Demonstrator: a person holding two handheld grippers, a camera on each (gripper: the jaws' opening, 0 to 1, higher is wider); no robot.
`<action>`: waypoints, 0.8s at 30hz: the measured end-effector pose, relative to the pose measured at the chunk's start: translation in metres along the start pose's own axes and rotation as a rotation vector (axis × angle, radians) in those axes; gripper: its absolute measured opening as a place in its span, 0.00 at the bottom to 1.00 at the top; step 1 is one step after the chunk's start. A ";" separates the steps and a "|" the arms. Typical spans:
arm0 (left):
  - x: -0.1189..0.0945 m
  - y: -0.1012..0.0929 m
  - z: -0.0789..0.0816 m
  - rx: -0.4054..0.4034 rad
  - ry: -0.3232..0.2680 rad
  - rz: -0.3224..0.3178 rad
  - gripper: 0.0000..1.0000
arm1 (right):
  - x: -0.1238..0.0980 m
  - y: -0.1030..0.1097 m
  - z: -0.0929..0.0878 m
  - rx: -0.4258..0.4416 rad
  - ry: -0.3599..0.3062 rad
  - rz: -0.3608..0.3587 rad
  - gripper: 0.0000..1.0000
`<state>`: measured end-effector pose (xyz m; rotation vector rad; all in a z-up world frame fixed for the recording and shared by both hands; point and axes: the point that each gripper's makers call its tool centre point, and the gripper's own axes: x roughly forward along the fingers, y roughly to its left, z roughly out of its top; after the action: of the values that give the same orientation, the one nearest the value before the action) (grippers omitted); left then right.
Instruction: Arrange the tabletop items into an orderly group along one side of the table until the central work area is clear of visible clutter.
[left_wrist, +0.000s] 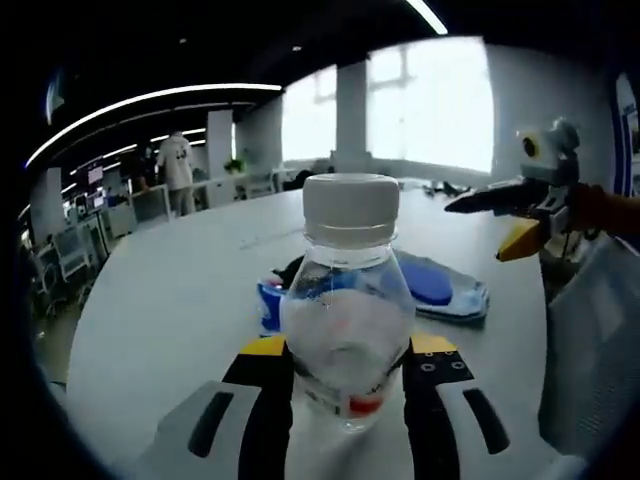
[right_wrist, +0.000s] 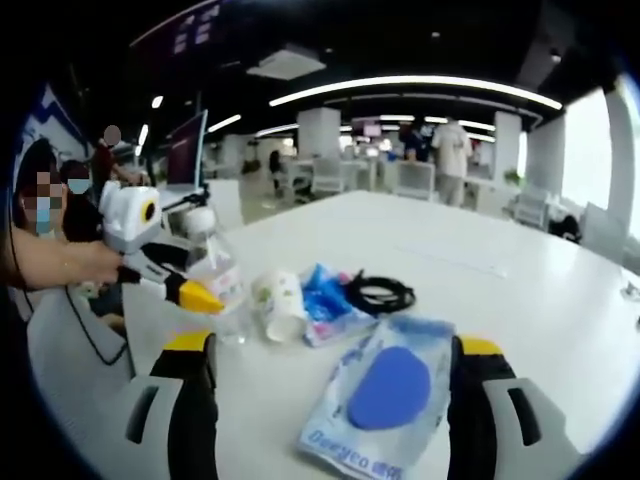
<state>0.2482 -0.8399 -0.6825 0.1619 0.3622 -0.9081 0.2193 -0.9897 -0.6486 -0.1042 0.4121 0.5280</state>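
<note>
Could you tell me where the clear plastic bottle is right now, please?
The clear plastic bottle stands upright between the left gripper jaws; in the right gripper view it is at the left, beside the paper cup.

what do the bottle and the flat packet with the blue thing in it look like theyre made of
Bottle: clear plastic, seemingly; see-through glossy wall, matte white ribbed cap, held between the left gripper jaws. Packet: thin clear plastic film, wrinkled and shiny, blue print along its edge, lying between the right gripper jaws; the blue pad inside looks matte, material unclear.
</note>
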 end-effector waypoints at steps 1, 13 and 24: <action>0.000 0.000 0.000 -0.002 0.002 -0.001 0.40 | 0.000 0.000 0.000 -0.001 0.002 0.000 0.95; 0.002 -0.002 0.001 0.026 0.011 -0.081 0.39 | 0.002 -0.002 -0.002 0.001 0.009 -0.003 0.95; 0.002 -0.006 0.002 0.012 0.018 -0.131 0.39 | 0.005 -0.003 -0.003 -0.004 0.022 -0.005 0.94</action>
<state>0.2449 -0.8460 -0.6813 0.1592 0.3874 -1.0391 0.2240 -0.9901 -0.6531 -0.1148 0.4320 0.5229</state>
